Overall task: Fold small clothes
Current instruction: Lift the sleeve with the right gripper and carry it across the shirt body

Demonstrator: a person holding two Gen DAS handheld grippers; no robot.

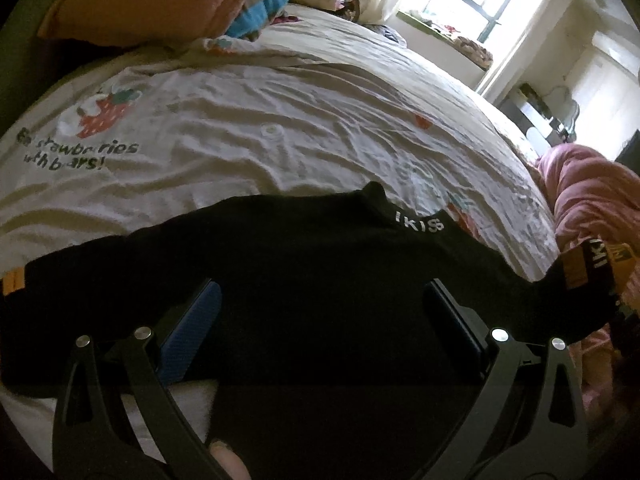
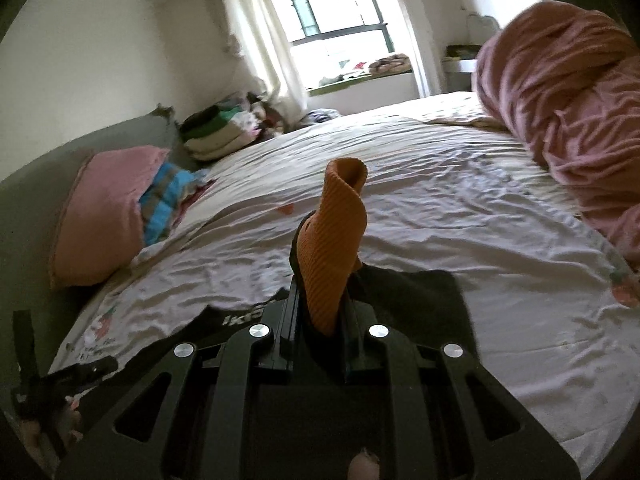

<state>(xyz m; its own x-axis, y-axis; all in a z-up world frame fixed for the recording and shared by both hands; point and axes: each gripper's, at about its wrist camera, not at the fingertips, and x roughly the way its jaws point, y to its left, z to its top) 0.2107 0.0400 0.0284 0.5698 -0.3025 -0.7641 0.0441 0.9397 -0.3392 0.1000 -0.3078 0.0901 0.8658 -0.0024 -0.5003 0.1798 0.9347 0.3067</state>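
A black sock (image 1: 320, 264) with white "IKISS" lettering lies stretched across the white bedsheet (image 1: 280, 140), its orange-banded cuff at the right end (image 1: 580, 268). My left gripper (image 1: 320, 312) is open, its blue-padded fingers (image 1: 196, 328) spread wide over the sock's middle. My right gripper (image 2: 320, 304) is shut on the sock's orange ribbed cuff (image 2: 336, 248), which stands up from the jaws; the black part (image 2: 420, 300) trails onto the sheet behind it.
A pink pillow (image 2: 100, 216) and a blue striped cloth (image 2: 168, 196) lie at the bed's head. Folded clothes (image 2: 216, 132) are stacked in the far corner. A pink blanket (image 2: 568, 100) is heaped on the right side. A window (image 2: 328, 0) is beyond.
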